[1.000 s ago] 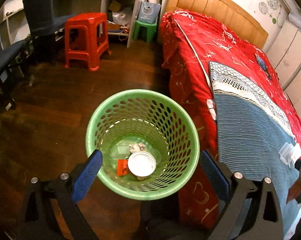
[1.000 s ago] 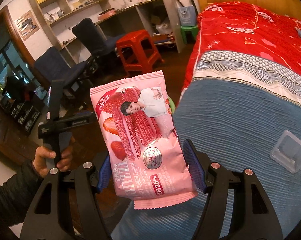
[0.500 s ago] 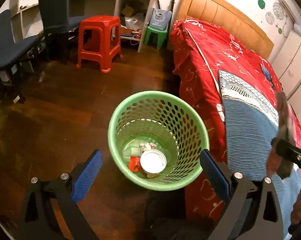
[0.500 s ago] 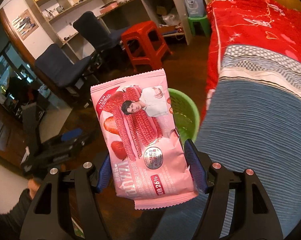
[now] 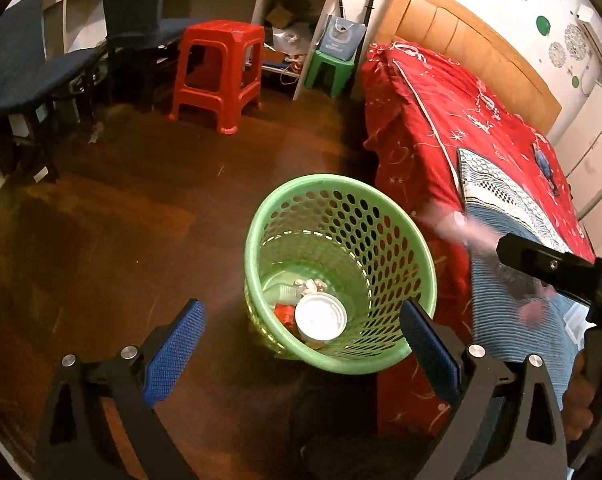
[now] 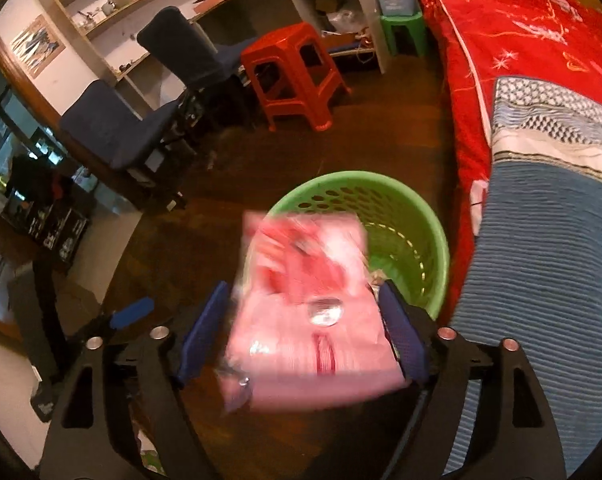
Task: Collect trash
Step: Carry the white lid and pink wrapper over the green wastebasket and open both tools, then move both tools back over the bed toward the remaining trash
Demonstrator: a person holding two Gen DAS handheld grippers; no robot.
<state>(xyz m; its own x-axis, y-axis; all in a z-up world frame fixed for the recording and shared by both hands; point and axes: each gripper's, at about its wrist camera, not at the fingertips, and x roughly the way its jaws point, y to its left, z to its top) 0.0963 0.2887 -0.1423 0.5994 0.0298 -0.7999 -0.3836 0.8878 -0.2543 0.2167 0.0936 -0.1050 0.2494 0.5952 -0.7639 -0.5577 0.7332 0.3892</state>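
- Dark wood floor, a red stool (image 5: 217, 76) back by the shelves, a small green stool (image 5: 329, 70) beside it, two dark chairs (image 6: 117, 132) off to one side.
- The bed (image 5: 477, 128) with its red cover runs right alongside the bin (image 5: 341, 272); the blue blanket (image 6: 541, 272) hangs just next to the rim.
- Left gripper (image 5: 301, 344) hovers spread wide over the bin's near side, nothing between its blue pads.
- Right gripper (image 6: 301, 320) carries the pink wrapper (image 6: 309, 312) between its pads; it's badly blurred, so whether the pads are truly pinching it I cannot tell.
- The wrapper is pink with red patches and a round silvery mark, sitting above the bin's near rim and hiding part of the opening.
- The bin: green, perforated, upright on the floor.
- Inside at the bottom: a white round lid (image 5: 320, 316), a red scrap (image 5: 283, 314), crumpled paper (image 5: 309, 285) and some clear plastic.
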